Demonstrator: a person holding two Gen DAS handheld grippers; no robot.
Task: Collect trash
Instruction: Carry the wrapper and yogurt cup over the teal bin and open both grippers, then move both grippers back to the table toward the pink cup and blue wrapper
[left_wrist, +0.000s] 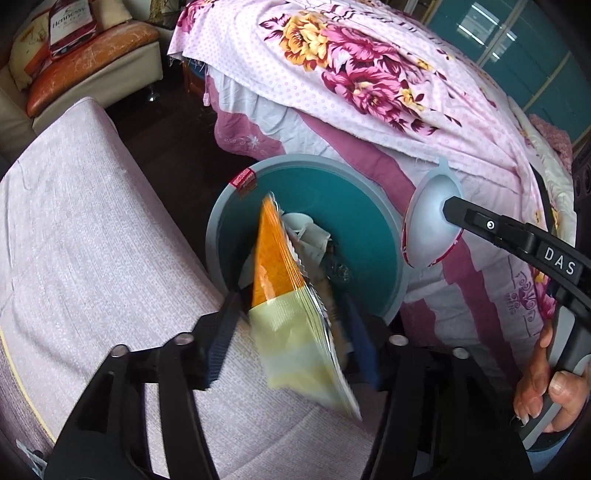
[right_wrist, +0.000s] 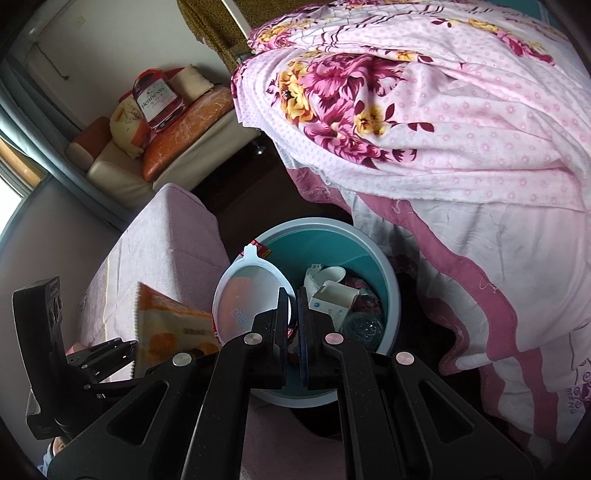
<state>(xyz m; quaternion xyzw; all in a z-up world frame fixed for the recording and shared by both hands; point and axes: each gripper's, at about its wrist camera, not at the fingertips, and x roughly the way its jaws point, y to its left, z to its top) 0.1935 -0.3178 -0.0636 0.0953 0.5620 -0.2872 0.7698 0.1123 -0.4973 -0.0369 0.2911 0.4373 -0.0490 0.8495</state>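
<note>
A round teal bin with a grey rim stands on the floor between a pink bench and the bed; it also shows in the right wrist view and holds cups, paper and a clear bottle. My left gripper is open, its fingers spread wide. An orange and yellow snack bag sits blurred between them, above the bin's near rim, seemingly loose. The bag also shows in the right wrist view. My right gripper is shut on a white plastic cup lid beside the bin's rim, also seen in the left wrist view.
A pink covered bench lies left of the bin. A bed with a floral pink sheet rises on the right. An orange and cream sofa with a bottle-shaped cushion stands at the far wall. Dark floor lies between them.
</note>
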